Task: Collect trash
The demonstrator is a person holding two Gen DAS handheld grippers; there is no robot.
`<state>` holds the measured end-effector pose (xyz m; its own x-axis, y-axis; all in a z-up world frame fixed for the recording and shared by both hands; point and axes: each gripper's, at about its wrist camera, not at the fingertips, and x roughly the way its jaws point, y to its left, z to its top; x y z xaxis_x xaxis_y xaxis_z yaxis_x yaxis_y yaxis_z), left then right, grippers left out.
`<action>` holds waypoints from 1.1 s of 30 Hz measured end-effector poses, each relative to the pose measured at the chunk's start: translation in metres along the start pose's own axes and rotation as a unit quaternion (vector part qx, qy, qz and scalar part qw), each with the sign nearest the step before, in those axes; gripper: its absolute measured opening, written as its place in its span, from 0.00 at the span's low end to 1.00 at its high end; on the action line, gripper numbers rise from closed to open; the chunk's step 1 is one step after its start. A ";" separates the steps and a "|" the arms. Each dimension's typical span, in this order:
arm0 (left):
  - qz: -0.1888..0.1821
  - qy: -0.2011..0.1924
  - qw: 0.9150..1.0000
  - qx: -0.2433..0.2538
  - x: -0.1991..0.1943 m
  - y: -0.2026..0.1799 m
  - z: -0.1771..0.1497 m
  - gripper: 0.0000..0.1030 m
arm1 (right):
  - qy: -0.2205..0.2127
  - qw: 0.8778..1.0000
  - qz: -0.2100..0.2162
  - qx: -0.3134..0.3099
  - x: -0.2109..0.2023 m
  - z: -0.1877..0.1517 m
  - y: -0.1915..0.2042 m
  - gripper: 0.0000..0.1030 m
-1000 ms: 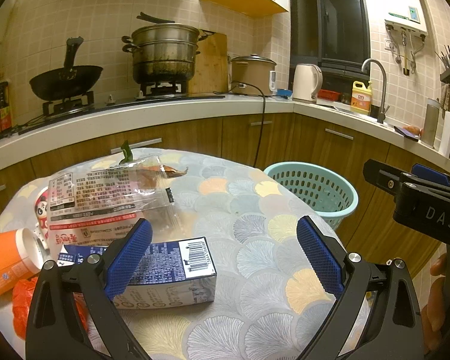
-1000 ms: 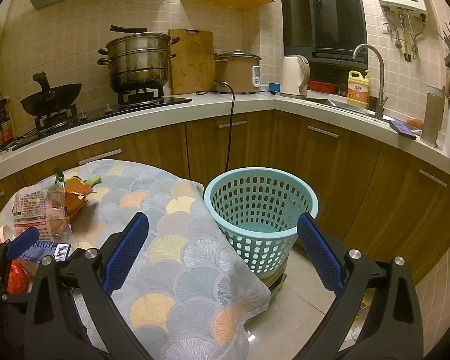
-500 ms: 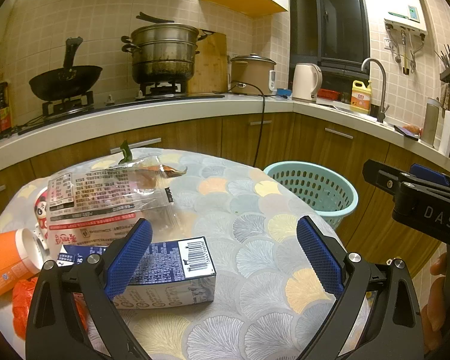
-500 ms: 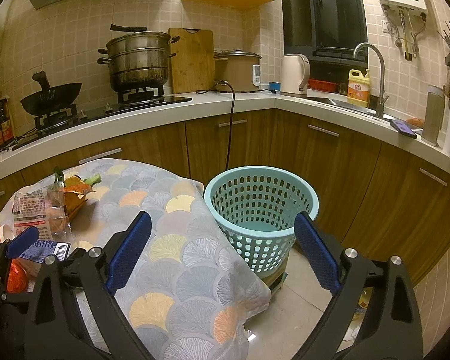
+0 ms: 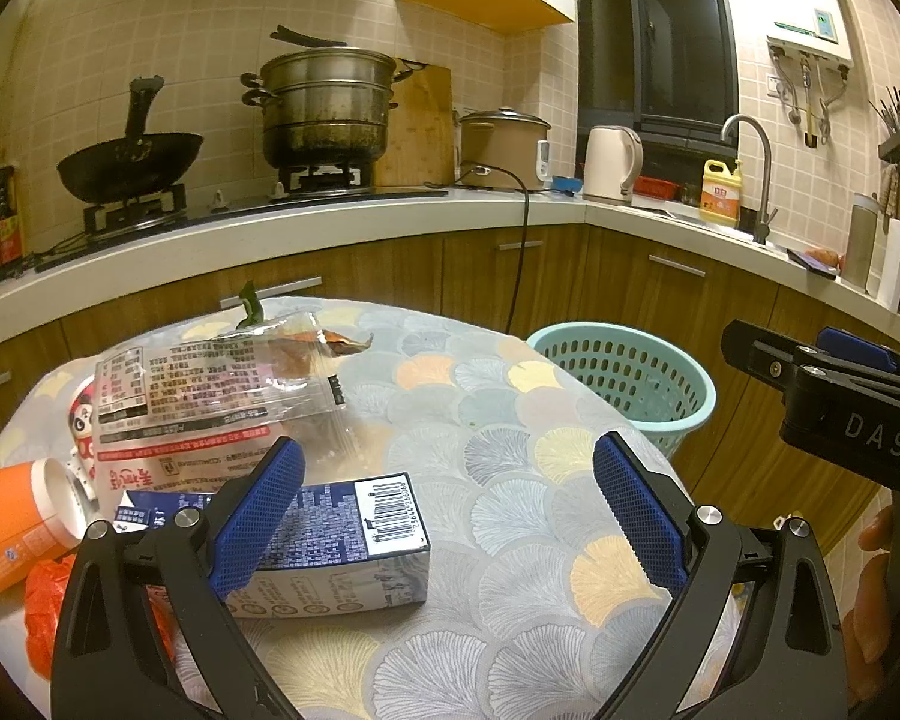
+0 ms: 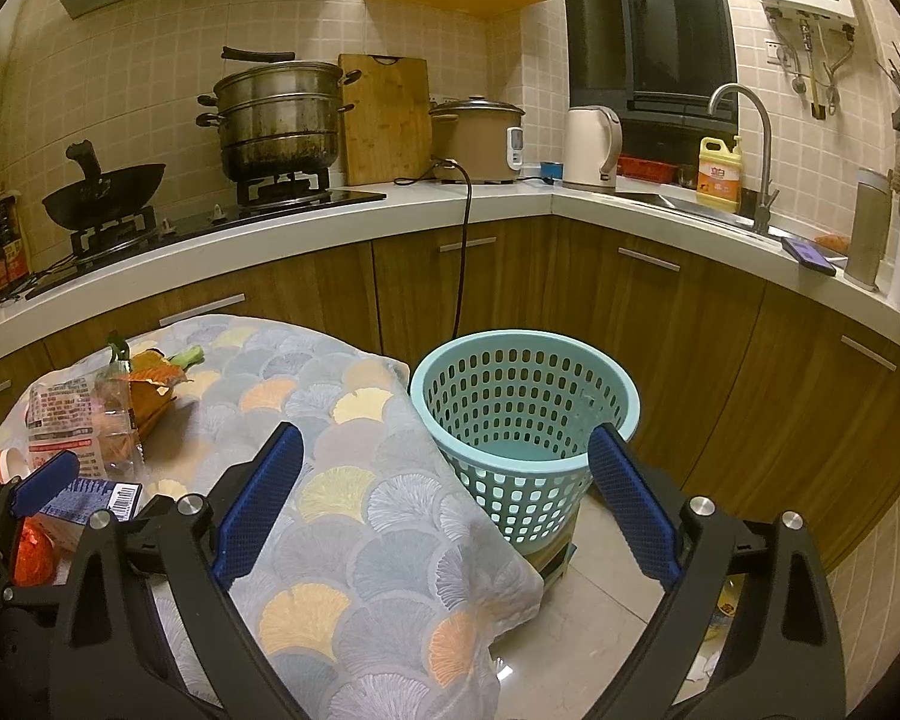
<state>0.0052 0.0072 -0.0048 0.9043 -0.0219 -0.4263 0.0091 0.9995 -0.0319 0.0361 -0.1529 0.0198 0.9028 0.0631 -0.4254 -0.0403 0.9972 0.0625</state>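
Left wrist view: the left gripper (image 5: 447,513) fills the lower part of the frame, released, its blue pads spread wide with nothing between them. The left pad overlaps the blue-and-white carton (image 5: 342,546), which lies flat on the bench (image 5: 510,630) at lower centre-left, barcode end facing right — whether the pad touches it I cannot tell. Behind the carton, at centre-left, lies a crumpled clear plastic bag (image 5: 210,402) with printed text. An orange cup (image 5: 12,525) lies on its side at the left edge, open mouth to the right, and an orange-red wrapper (image 5: 45,612) sits below it at lower left. The teal basket (image 5: 624,372) stands at centre-right beyond the bench edge. The right gripper (image 5: 840,402) shows side-on at the right edge.

Right wrist view: the right gripper (image 6: 444,507) is released too, pads well apart and holding nothing. Between them, at centre, stands the teal basket (image 6: 522,414) on the floor, just beside the draped bench cloth. The plastic bag (image 6: 78,420), carton (image 6: 99,498) and wrapper (image 6: 33,552) cluster at the left side of the frame — the left gripper's blue pad tip sits over them.
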 end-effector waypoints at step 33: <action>0.096 0.117 0.970 -0.189 -0.070 0.152 -0.051 0.90 | 0.097 0.953 0.263 -0.112 0.024 -0.014 0.118 0.89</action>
<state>-0.0786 0.1593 -0.0254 0.7518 0.1142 -0.6494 -0.3463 0.9065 -0.2414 0.0468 -0.0331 0.0039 0.6380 0.5407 -0.5483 -0.5756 0.8078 0.1269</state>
